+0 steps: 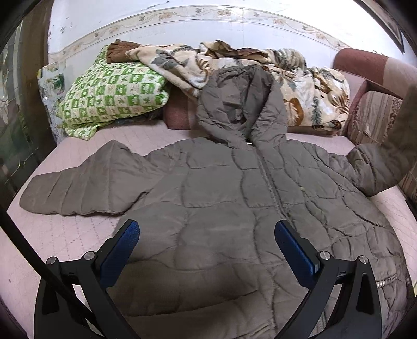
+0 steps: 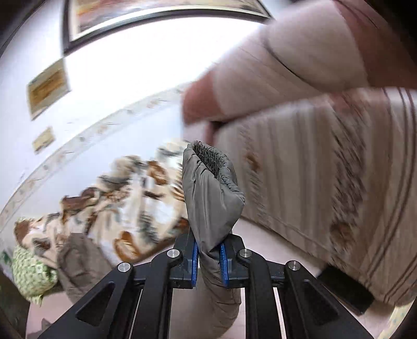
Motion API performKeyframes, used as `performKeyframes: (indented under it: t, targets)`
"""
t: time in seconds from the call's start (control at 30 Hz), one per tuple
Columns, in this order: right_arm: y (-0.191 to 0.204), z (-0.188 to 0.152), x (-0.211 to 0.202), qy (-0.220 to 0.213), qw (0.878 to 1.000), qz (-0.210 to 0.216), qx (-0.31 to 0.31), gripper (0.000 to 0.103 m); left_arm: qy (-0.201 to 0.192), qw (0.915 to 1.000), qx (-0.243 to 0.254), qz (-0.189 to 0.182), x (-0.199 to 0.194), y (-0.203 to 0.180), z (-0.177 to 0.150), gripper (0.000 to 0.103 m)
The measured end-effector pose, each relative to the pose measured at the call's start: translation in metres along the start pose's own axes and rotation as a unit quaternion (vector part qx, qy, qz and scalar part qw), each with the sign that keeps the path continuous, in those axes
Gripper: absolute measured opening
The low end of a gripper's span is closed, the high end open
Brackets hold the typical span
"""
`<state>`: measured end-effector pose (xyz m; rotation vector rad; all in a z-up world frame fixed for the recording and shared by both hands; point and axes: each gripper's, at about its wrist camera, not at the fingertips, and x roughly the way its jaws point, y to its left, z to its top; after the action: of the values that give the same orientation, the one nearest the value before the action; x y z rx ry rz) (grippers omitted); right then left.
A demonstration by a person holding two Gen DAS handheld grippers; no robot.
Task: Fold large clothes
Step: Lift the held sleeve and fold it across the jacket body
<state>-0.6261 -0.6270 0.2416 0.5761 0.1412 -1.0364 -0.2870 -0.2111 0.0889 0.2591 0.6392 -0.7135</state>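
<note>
A grey-brown quilted hooded jacket (image 1: 234, 187) lies front up on a pink quilted bed (image 1: 65, 234), hood toward the wall, its left sleeve (image 1: 78, 187) spread flat. My left gripper (image 1: 207, 232) is open and empty, hovering above the jacket's lower front. My right gripper (image 2: 209, 256) is shut on the jacket's right sleeve (image 2: 211, 187) near the cuff, which stands up between the blue pads. In the left wrist view that sleeve (image 1: 378, 167) is raised at the right edge. The right wrist view is motion-blurred.
A green checked pillow (image 1: 112, 96) and a crumpled leaf-print blanket (image 1: 299, 86) lie at the head of the bed. A reddish sofa arm with striped cushion (image 1: 372, 120) borders the right side. A wall with framed pictures (image 2: 156, 15) is behind.
</note>
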Motion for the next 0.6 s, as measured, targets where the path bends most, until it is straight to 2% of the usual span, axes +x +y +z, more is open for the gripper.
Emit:
performKeyframes:
  t: [0.1,0.3,0.4,0.6]
  targets:
    - [0.038,0.020,-0.008,-0.010,1.000,0.018,-0.018,0.014,0.008,0.9999,-0.013,0.006,0.000,0.012,0.001,0.103]
    - [0.084,0.032,-0.028,-0.012,0.998,0.054,-0.039,0.014,0.009,0.9990,-0.043,0.006,-0.004,0.034,0.003,0.103]
    - [0.109,0.028,-0.031,-0.003,0.996,0.075,-0.052,0.014,-0.002,0.9989,-0.045,0.012,-0.010,0.040,0.005,0.103]
    - [0.182,-0.005,-0.033,0.021,0.987,0.112,-0.110,0.014,-0.004,0.9984,-0.055,0.014,-0.017,0.054,0.003,0.103]
